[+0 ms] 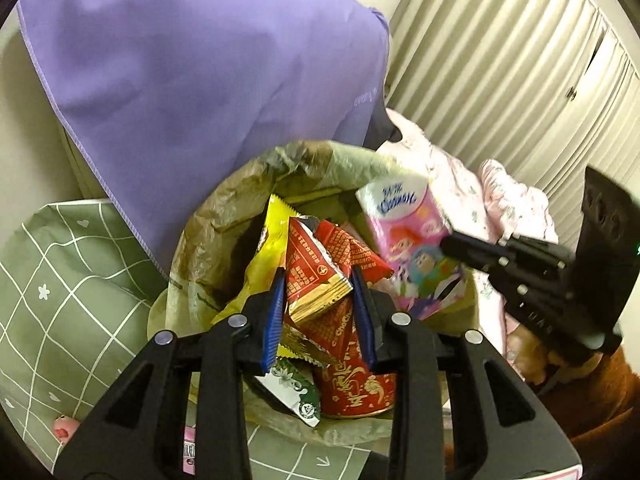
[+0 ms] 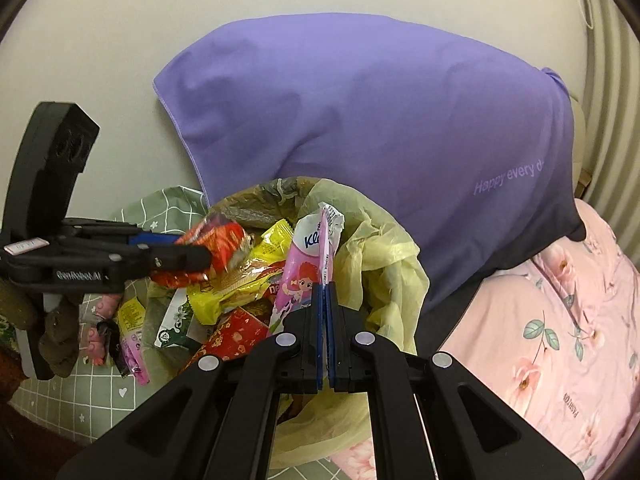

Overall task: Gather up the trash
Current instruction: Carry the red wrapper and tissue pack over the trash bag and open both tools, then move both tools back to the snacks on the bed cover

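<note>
We have both grippers over the round bin lined with a yellowish plastic bag [image 2: 384, 252], our landmark, which is already heaped with wrappers. Our right gripper [image 2: 325, 304] has its jaws pressed together on the edge of a flat pink tissue packet printed with cartoon figures [image 1: 416, 248], held upright just above the heap, near the bin's far rim. Our left gripper [image 1: 318, 300] has its jaws partly spread around a crinkled red foil snack wrapper [image 1: 316, 276] over the bin's middle; whether the pads still press it we cannot tell. Both pieces should go well inside the liner, so we judge it best to lower the packet before releasing it.
</note>
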A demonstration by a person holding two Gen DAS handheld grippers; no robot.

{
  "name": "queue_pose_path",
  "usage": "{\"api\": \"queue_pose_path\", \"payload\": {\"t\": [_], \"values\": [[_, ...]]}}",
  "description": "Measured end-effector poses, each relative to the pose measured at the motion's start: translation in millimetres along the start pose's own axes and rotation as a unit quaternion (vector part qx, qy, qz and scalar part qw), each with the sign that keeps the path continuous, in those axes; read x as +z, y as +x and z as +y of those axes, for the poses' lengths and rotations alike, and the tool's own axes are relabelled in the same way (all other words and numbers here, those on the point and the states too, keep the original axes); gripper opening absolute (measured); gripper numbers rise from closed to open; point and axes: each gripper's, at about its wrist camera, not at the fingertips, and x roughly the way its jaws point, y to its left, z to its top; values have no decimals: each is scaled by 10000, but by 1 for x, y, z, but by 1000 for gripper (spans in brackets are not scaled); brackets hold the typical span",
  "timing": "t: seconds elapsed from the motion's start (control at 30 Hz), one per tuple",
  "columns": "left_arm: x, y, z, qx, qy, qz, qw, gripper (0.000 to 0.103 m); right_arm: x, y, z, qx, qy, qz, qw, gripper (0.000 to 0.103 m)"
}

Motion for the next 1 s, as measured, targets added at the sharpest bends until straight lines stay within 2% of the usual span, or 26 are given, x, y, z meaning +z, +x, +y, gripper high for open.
{"api": "queue_pose_path", "payload": {"t": [0.03, 0.1, 0.13, 0.2, 0.27, 0.3, 0.37, 0.43, 0.63, 0.77, 0.9, 1.0], "values": [[2, -3, 3, -65, -58, -24, 10000, 36, 0, 0, 0, -17, 26, 6, 10000, 4], [-1, -11, 4, -198, -185, -35, 9996, 49, -1, 0, 0, -35, 56, 48, 10000, 5], [-1, -16, 6, -277, -234, -68, 9993, 51, -2, 0, 1, -62, 61, 77, 9999, 5], [-2, -29, 2, -273, -225, -190, 9992, 60, -3, 0, 3, -134, 45, 105, 9998, 6], [-5, -49, 5, -180, -229, -366, 9989, 63, -5, -1, 6, -214, 10, 169, 9996, 8], [-6, -56, 6, -139, -250, -425, 9987, 64, -6, -2, 9, -243, -11, 178, 9995, 10], [-8, -72, 7, -38, -342, -600, 9976, 65, -7, -5, 12, -292, -2, 153, 9995, 31], [-13, -87, 14, 8, -463, -756, 9961, 66, -8, -9, 15, -256, 33, 79, 9996, 35], [-17, -104, 32, -134, -910, -1031, 9904, 68, -5, -17, 31, -533, -125, -75, 9985, 36], [-14, -108, 29, -191, -879, -1120, 9896, 69, -5, -28, 30, -696, -6, -226, 9973, 36], [-22, -122, 34, -77, -823, -1232, 9889, 69, -7, -43, 34, -543, 8, -390, 9978, 36], [-41, -133, 49, 104, -888, -1252, 9881, 69, -9, -51, 45, -340, -37, -485, 9982, 37]]}}
